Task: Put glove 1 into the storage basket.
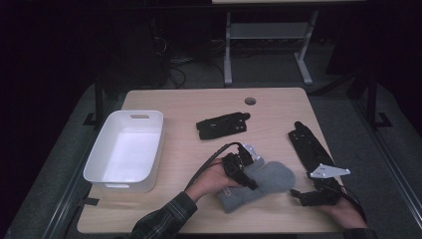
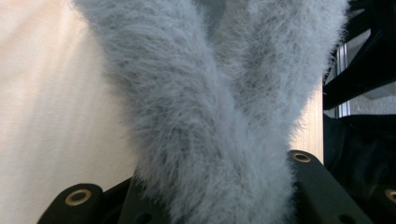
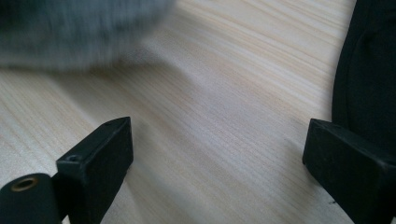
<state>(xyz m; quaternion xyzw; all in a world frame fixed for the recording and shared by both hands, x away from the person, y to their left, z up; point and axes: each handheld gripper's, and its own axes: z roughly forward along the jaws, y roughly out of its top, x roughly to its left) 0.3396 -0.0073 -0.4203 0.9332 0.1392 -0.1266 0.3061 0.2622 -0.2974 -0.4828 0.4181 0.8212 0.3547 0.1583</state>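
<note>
I am gripping the grey fluffy mitten [image 1: 259,181] with my left gripper [image 1: 247,175], its jaws pinching the fabric. The white bin [image 1: 102,169] is lying well left of the mitten. My right gripper [image 1: 298,195], just right of the mitten, is standing open and empty.

White bin [image 1: 124,149] on wooden bench [image 1: 268,107], at bench's left side, long axis running front to back, inside bare. Black flat device [image 1: 222,125] lies right of bin, near bench middle. Long black device [image 1: 307,144] further right of bin, angled along bench's right side. Round cable hole [image 1: 250,101] in bench top, beyond and right of bin. Grey-legged stand [image 1: 268,45] on floor well behind bin, cables [image 1: 174,62] on floor beside it.
</note>
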